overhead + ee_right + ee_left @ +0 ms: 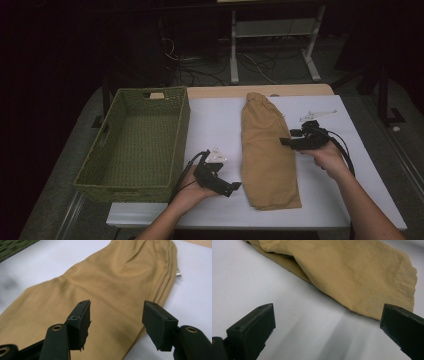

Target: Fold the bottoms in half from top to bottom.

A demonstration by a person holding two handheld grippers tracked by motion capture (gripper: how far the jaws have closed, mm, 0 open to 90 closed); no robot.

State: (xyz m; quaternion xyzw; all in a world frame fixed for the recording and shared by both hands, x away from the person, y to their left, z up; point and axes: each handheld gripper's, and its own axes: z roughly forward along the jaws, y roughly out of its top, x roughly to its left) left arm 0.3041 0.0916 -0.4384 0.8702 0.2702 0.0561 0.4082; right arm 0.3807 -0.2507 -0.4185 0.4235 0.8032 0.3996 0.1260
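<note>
While my right hand-held gripper (291, 140) hangs just over the right edge of the folded tan trousers (266, 150), its jaws stand apart with nothing pinched between them; in the right gripper view the cloth (107, 290) lies flat beneath the two black pads, untouched. I read that as a hover to pick a spot, since the gripper sits about halfway along the trousers, where a fold would want to start.

My left hand-held gripper (231, 187) waits off the left side of the trousers, near their hem end, jaws wide and empty. In the left gripper view the hem (404, 282) lies just ahead on the white table (262, 277), and bare table shows between the pads. It is low and angled toward the cloth, so I'd say it is lined up to slide under that corner.

Trousers themselves: lengthwise down the middle of the table (215, 120), already folded into a narrow strip, waistband at the far end. Left of the trousers, past my left hand, the green woven basket (107, 172) stands open, likely where the bundle ends up once it is folded smaller.
</note>
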